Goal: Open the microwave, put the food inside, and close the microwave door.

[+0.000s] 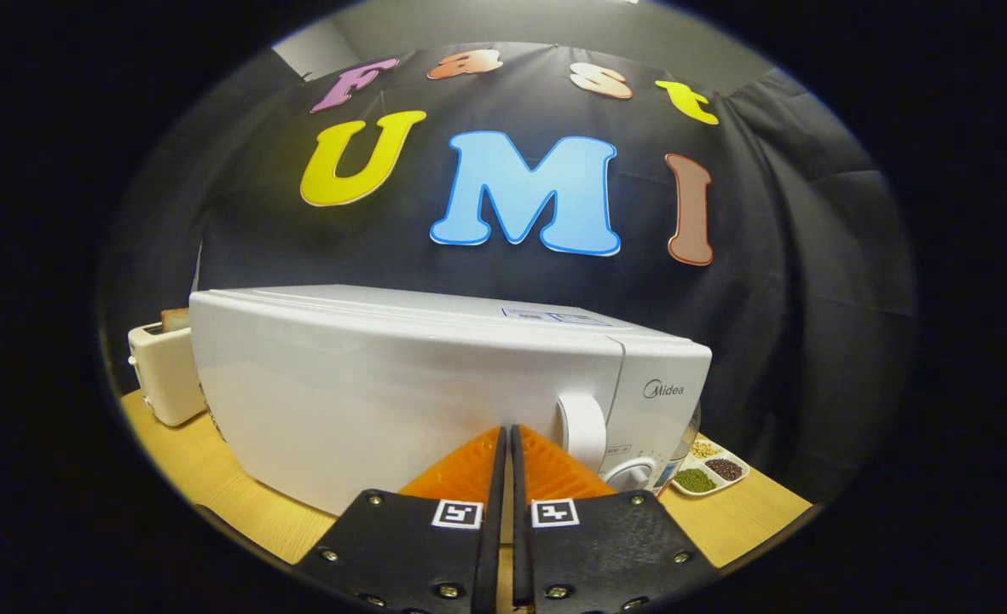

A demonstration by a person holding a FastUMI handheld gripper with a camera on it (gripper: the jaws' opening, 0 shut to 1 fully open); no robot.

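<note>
The claw (507, 431) carries black screwed plates, each bearing what looks like a square coded marker.

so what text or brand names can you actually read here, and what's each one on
"Midea", beside a round logo mark: on the control panel of the white microwave, above the dial.
Sticker on the microwave's top: too small and blurred to read.
Small print just above the dial: too small to read.
Square coded markers on the gripper: patterns, not words. Its fingers are shut together, empty, tips near the door handle.
</note>
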